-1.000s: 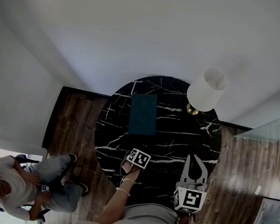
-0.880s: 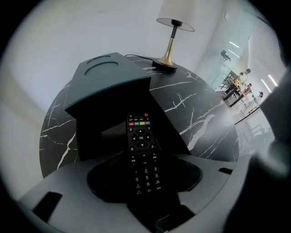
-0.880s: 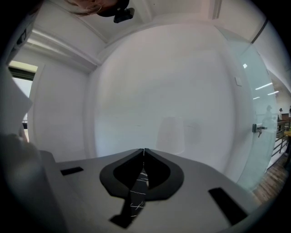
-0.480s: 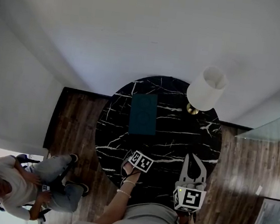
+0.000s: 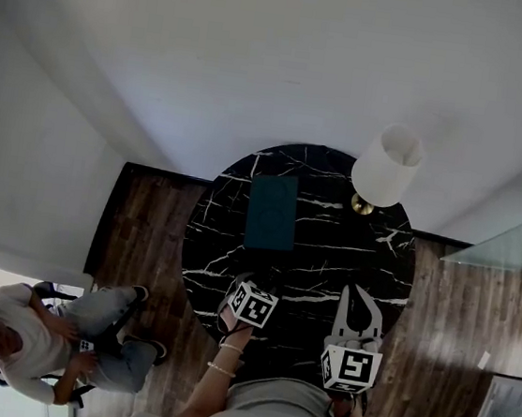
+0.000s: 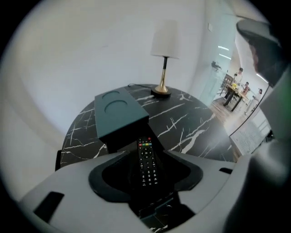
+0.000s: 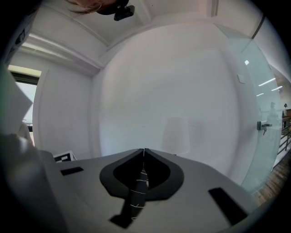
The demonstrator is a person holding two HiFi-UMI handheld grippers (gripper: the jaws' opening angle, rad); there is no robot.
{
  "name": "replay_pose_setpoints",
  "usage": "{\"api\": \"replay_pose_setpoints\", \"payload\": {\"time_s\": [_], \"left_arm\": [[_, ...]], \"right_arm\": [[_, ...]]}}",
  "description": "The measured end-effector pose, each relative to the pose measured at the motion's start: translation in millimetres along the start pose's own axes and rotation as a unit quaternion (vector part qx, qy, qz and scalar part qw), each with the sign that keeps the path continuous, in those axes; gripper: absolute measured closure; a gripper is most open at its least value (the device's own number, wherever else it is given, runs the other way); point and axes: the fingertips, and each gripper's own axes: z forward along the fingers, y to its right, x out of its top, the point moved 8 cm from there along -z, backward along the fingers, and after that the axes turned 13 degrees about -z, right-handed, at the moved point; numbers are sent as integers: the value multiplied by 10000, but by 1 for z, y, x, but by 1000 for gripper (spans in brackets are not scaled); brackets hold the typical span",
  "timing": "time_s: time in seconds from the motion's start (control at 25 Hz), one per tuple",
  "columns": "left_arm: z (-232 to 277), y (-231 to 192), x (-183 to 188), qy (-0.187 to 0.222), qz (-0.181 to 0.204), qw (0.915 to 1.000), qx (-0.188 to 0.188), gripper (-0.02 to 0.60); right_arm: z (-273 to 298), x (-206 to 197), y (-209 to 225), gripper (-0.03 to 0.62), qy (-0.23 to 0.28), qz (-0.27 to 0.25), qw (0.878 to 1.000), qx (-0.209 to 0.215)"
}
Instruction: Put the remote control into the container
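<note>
The black remote control [image 6: 146, 161] lies flat on the dark marble table [image 5: 331, 249], its coloured buttons toward the teal container [image 6: 119, 113]. That container [image 5: 272, 212] is a closed-looking teal box with round recesses on top, at the table's far left. My left gripper [image 6: 145, 154] stands open, one jaw on each side of the remote with gaps between the pads and its sides; in the head view my left gripper [image 5: 250, 285] is near the table's front edge. My right gripper [image 5: 362, 295] is shut and empty at the front right, its tips [image 7: 143, 150] meeting.
A brass lamp with a white shade [image 5: 386, 166] stands at the table's back right. The lamp [image 6: 164, 41] rises behind the container. A person [image 5: 36, 345] sits on the wooden floor at lower left. A glass partition [image 5: 512, 238] stands at right.
My left gripper has drawn back slightly toward the table's near edge. The right gripper, the container and the lamp stay put.
</note>
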Motion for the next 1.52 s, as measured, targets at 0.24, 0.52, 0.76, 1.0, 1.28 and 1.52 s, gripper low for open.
{"api": "replay_pose_setpoints", "payload": {"time_s": [0.24, 0.52, 0.76, 1.0, 1.28, 1.52], "left_arm": [[-64, 11, 14, 1070, -60, 9940, -226, 429], [-117, 29, 15, 2169, -4, 9758, -284, 571], [-163, 34, 20, 3021, -129, 9525, -357, 574], [-211, 34, 26, 4157, -511, 9062, -578, 575], [-249, 39, 33, 4663, -201, 8831, -477, 575], [-257, 44, 35, 4715, 15, 8806, -477, 575]], "right_arm": [[0, 5, -10, 581, 151, -5, 9997, 193], [-1, 12, -24, 580, 312, -24, 9985, 447], [-4, 21, -37, 580, 450, -40, 9968, 659], [-8, 28, -48, 580, 575, -89, 9950, 809], [-13, 43, -61, 582, 769, -160, 9917, 1016], [-15, 52, -70, 582, 863, -219, 9897, 1122]]}}
